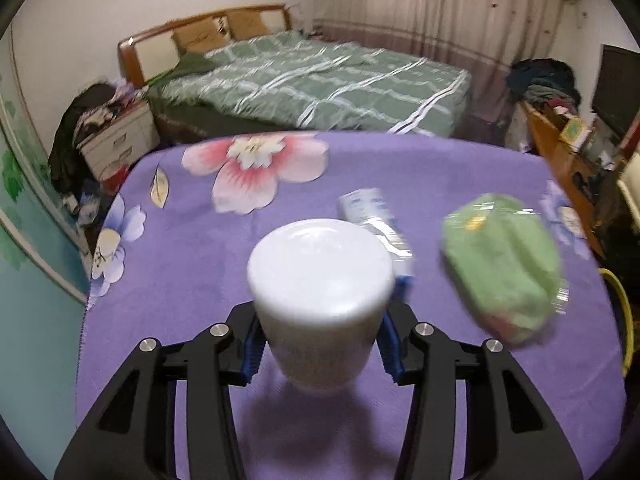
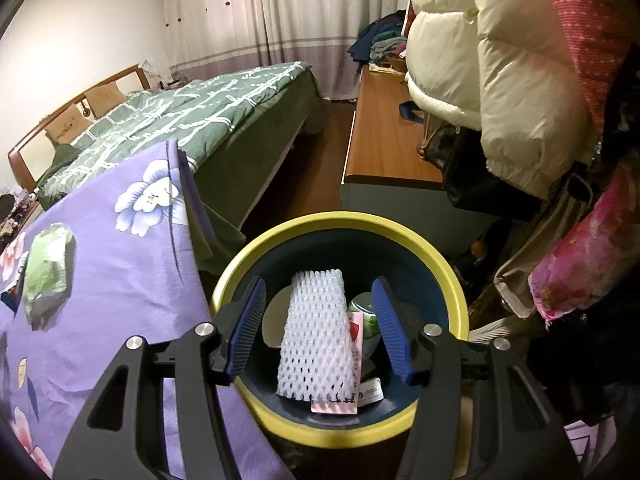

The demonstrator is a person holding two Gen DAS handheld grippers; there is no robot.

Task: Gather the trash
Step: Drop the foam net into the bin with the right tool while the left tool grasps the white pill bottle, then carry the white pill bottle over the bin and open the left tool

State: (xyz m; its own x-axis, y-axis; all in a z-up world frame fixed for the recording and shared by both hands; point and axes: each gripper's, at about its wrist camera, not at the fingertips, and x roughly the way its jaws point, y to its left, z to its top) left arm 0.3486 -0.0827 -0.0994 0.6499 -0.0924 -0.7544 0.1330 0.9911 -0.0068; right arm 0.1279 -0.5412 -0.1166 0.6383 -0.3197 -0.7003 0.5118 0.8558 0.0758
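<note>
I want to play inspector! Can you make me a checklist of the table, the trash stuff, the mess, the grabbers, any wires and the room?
Surface: table under a purple flowered cloth.
Job's things: white cup upside down in the left gripper; green pack and clear wrapper lie on the cloth; bin beside the table holds foam net, a can and cartons.
Clutter: nothing seen on the cloth besides the trash.
Grippers: left shut on the cup; right gripper open, empty, over the bin.
Cables: nothing seen.
Surroundings: bed, curtains, nightstand, desk, hanging coats.
</note>
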